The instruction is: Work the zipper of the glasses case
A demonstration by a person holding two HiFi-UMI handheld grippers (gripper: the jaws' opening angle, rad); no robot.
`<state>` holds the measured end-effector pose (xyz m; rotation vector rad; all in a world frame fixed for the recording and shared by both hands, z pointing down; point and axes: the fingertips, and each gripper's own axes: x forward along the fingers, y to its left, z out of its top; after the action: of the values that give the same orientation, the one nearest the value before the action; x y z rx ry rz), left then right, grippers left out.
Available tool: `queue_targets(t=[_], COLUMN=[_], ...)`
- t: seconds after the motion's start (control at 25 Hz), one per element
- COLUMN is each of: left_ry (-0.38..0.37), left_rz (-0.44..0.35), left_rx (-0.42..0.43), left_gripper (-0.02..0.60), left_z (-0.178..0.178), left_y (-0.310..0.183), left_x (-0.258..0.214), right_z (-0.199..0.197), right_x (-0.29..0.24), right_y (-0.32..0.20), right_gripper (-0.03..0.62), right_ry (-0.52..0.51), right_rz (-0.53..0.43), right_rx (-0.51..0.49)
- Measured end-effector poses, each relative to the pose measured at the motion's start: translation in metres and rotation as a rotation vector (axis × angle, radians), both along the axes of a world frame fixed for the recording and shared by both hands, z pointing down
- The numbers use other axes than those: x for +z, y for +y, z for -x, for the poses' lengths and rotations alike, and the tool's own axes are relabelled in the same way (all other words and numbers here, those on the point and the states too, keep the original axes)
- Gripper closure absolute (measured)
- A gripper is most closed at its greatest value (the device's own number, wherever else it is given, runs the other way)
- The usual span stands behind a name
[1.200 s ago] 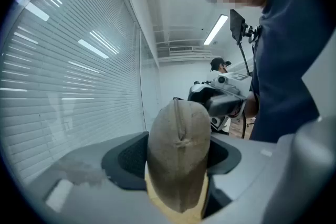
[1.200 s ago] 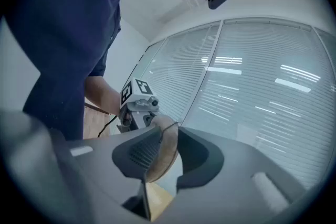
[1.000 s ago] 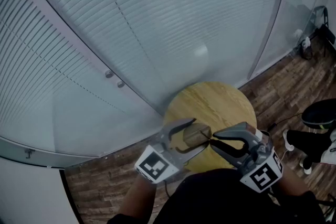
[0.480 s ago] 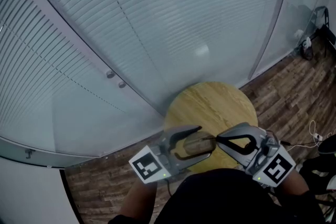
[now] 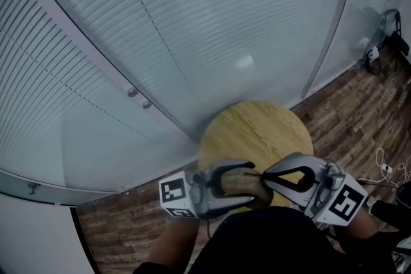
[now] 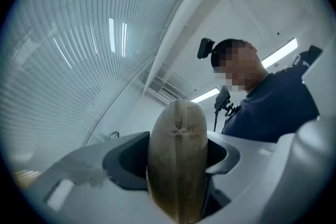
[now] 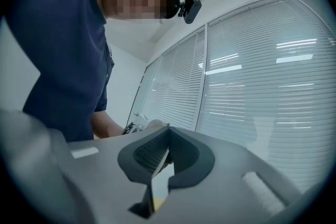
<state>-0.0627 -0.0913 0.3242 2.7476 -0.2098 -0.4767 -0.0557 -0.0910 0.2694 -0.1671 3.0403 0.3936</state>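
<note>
round wooden table (image 5: 257, 128) below glasses case (image 5: 241, 183)

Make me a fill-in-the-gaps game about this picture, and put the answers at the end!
1. The left gripper has its jaws clamped on the tan ____.
2. The right gripper has its jaws ____, not open.
3. The wooden table below both grippers has a ____ top.

Missing words: glasses case; shut; round.
</note>
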Motion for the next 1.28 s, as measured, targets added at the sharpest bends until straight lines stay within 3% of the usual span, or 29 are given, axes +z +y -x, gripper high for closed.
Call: queue_targets(t=[0.16, 0.32, 0.48, 0.76, 0.96, 1.28], left_ry=[0.119, 0.185, 0.365, 0.526, 0.556, 0.692], left_rz=[0.064, 0.087, 0.134, 0.17, 0.173, 0.281], left_rx=[-0.018, -0.048, -0.096, -0.138, -0.182, -0.322], left_gripper=[0.29, 0.29, 0.29, 0.288, 0.288, 0.287], left_z=[0.01, 0.022, 0.05, 0.074, 0.08, 0.102], left_y=[-0.008, -0.018, -0.033, -0.055, -0.071, -0.093], left_x=[-0.001, -0.011, -0.028, -0.058, -0.081, -0.081], right_z=[-0.008, -0.009, -0.006, -0.014, -0.023, -0.02], right_x=[0.0, -0.001, 0.001, -0.005, -0.008, 0.008], right_y=[-0.008, -0.01, -0.011, -0.016, -0.019, -0.015], right_gripper=[0.583, 0.583, 0.583, 0.583, 0.583, 0.583], right_ry=[0.006, 0.022, 0.026, -0.002, -0.032, 0.001], right_rz=[0.006, -0.014, -0.024, -0.033, -0.035, -0.055], right_rx=[0.005, 0.004, 0.007, 0.023, 0.047, 0.103])
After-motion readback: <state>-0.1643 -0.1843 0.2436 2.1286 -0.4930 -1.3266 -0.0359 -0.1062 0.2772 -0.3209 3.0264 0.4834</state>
